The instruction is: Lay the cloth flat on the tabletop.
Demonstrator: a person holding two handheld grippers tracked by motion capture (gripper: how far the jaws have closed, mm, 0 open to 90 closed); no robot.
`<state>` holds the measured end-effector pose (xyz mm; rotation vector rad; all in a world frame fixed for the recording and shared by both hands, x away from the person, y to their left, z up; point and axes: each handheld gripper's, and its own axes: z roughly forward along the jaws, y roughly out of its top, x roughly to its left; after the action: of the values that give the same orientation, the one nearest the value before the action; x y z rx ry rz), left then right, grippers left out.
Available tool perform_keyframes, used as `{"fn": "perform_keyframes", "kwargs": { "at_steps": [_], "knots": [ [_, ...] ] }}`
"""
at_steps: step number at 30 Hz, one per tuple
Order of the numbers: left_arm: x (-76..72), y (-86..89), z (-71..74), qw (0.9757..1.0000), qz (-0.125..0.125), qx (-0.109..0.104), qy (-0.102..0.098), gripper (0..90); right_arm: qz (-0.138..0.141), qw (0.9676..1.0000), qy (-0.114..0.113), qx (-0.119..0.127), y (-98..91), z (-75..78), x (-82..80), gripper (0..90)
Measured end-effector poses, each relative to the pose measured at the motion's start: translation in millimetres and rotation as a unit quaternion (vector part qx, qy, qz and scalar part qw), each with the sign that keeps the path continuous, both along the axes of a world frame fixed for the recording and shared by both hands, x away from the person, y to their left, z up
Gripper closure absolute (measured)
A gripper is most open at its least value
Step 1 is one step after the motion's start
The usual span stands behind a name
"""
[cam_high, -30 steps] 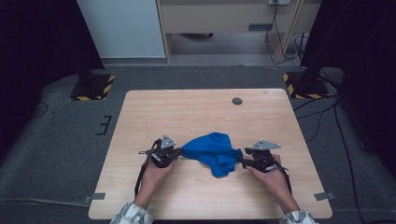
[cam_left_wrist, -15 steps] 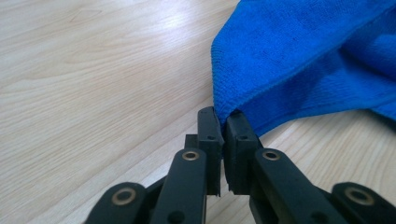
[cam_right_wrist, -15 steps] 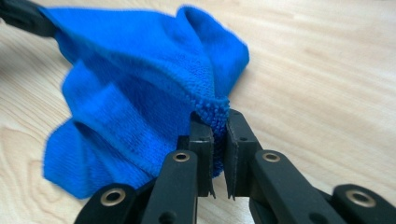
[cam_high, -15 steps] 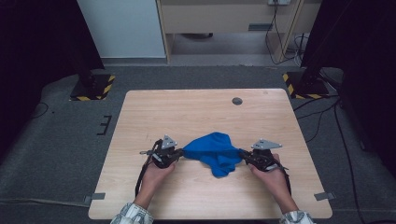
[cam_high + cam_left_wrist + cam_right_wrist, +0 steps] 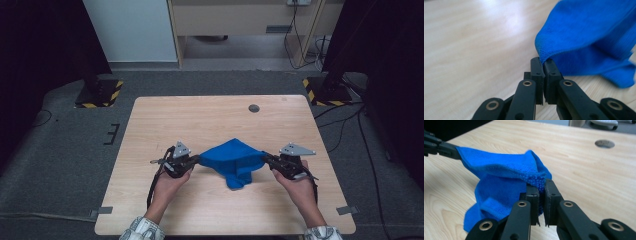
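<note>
A blue cloth (image 5: 234,159) hangs stretched between both grippers over the middle of the wooden table (image 5: 210,120), its lower folds sagging toward the tabletop. My left gripper (image 5: 196,159) is shut on the cloth's left corner; in the left gripper view its jaws pinch the hem of the cloth (image 5: 584,37) at the left gripper (image 5: 543,65). My right gripper (image 5: 265,159) is shut on the right corner; in the right gripper view the cloth (image 5: 504,177) bunches between the tips of the right gripper (image 5: 541,188), and the left gripper's black jaws (image 5: 446,149) hold the far corner.
A round cable hole (image 5: 254,108) lies in the table toward the far right, seen again as the hole (image 5: 604,143) in the right gripper view. Black stands with yellow-striped bases (image 5: 97,95) flank the table on the grey floor. A cabinet (image 5: 235,20) stands behind.
Both grippers have kept their hold on the cloth and pulled slightly apart and up, so the cloth is drawn a little tauter between them.
</note>
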<state>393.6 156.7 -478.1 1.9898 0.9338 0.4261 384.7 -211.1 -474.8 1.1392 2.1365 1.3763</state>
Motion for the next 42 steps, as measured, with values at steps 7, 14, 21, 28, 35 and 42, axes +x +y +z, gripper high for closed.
{"fn": "perform_keyframes", "kwargs": {
  "at_steps": [7, 14, 21, 28, 35, 42],
  "knots": [
    [-4.2, -5.9, 22.4, 0.9998, 0.004, 0.010, -0.019, 87.3, -0.005, 0.9998, -0.017, -0.007, -1.6, 24.8, -7.1, 84.3],
    [-8.0, -8.5, 46.4, 0.9993, -0.006, 0.024, -0.028, 87.4, -0.008, 0.9995, -0.031, -0.010, -6.6, 46.0, -14.4, 84.3],
    [4.3, -10.7, 54.9, 0.9998, 0.002, 0.006, -0.019, 87.8, -0.009, 0.9992, -0.035, -0.016, -4.2, 54.2, -9.7, 84.2],
    [1.1, -11.7, 63.3, 0.9996, -0.001, 0.002, -0.028, 87.9, -0.004, 0.9987, -0.047, -0.017, -6.0, 62.8, -14.1, 84.2],
    [-10.5, 1.0, 91.5, 0.9988, -0.006, -0.015, -0.047, 88.0, -0.002, 0.9981, -0.061, -0.013, -9.7, 85.1, -31.1, 84.1],
    [-4.2, -3.2, 111.3, 0.9987, -0.018, -0.003, -0.046, 87.9, 0.001, 0.9974, -0.068, -0.025, -11.3, 104.5, -33.3, 83.3]
  ]
}}
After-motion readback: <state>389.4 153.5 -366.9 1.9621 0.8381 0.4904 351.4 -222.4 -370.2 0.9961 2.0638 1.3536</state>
